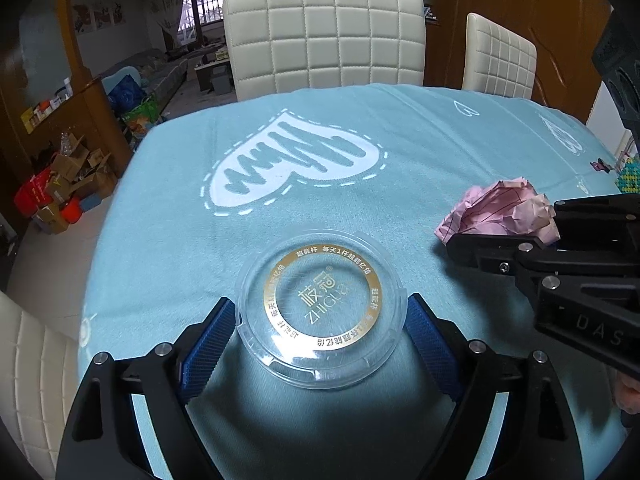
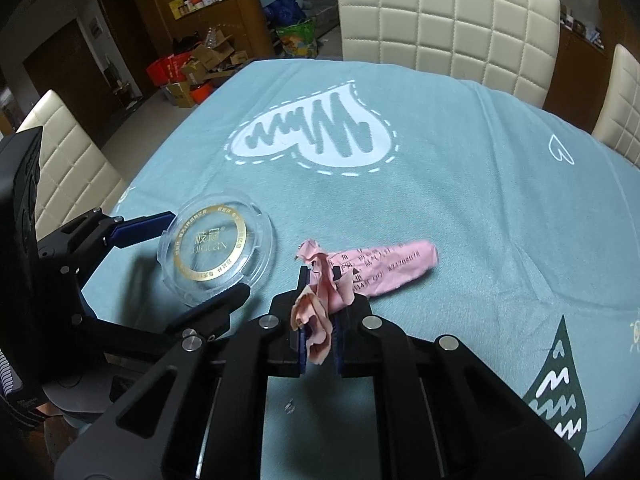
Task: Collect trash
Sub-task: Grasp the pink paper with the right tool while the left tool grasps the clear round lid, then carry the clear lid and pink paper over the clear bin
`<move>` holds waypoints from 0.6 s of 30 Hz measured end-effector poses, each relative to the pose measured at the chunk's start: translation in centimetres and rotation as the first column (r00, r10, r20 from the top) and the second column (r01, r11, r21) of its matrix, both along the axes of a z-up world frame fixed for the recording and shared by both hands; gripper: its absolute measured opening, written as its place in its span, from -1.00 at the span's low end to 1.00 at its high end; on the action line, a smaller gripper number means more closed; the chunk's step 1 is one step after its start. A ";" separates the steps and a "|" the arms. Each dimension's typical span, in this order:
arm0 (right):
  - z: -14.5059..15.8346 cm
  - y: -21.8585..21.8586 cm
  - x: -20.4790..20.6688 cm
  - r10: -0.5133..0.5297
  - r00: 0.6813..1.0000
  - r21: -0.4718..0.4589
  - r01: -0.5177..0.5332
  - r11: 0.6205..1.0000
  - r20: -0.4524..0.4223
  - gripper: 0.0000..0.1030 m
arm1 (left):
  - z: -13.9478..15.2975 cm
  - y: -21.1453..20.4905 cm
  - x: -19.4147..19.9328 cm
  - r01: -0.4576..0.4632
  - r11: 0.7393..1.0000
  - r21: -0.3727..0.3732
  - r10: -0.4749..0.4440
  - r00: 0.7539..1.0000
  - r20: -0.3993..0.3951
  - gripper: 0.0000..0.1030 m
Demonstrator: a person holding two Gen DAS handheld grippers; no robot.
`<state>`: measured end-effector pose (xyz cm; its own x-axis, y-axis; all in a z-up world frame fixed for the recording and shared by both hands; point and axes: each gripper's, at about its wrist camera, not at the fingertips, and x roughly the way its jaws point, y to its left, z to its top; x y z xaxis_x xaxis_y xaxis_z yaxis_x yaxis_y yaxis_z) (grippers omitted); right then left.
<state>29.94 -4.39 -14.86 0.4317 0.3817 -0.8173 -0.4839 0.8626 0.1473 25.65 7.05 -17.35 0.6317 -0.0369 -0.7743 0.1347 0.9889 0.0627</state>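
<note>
A clear plastic lid [image 1: 320,310] with a gold ring of print sits between the blue pads of my left gripper [image 1: 320,320], whose jaws touch its rim on both sides. The lid also shows in the right wrist view [image 2: 216,246], with the left gripper [image 2: 188,256] around it. My right gripper [image 2: 320,284] is shut on a crumpled pink paper [image 2: 384,264], which trails forward onto the cloth. In the left wrist view the pink paper [image 1: 500,210] sits in the right gripper [image 1: 500,232] at the right.
The table wears a light blue cloth [image 1: 360,128] with a white heart print [image 1: 296,160]. White padded chairs [image 1: 324,36] stand at the far edge and at the left [image 2: 60,168]. Boxes and bags [image 1: 60,184] lie on the floor at the left.
</note>
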 end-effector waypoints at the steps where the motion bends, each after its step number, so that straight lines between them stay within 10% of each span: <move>1: 0.3 0.1 -0.4 0.007 1.000 0.001 -0.007 1.000 0.003 -0.78 | 0.4 0.0 -0.4 0.002 1.000 0.000 -0.002 1.000 0.006 0.62; 18: 6.4 3.0 -7.6 0.131 0.987 -0.003 -0.132 0.991 0.091 -0.78 | 6.8 2.8 -8.3 -0.083 0.996 0.041 0.076 0.986 0.149 0.63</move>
<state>22.31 -1.40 -8.49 0.4498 0.4428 -0.7756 -0.6045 0.7903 0.1005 17.31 9.82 -10.60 0.7384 0.0521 -0.6724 0.0418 0.9916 0.1228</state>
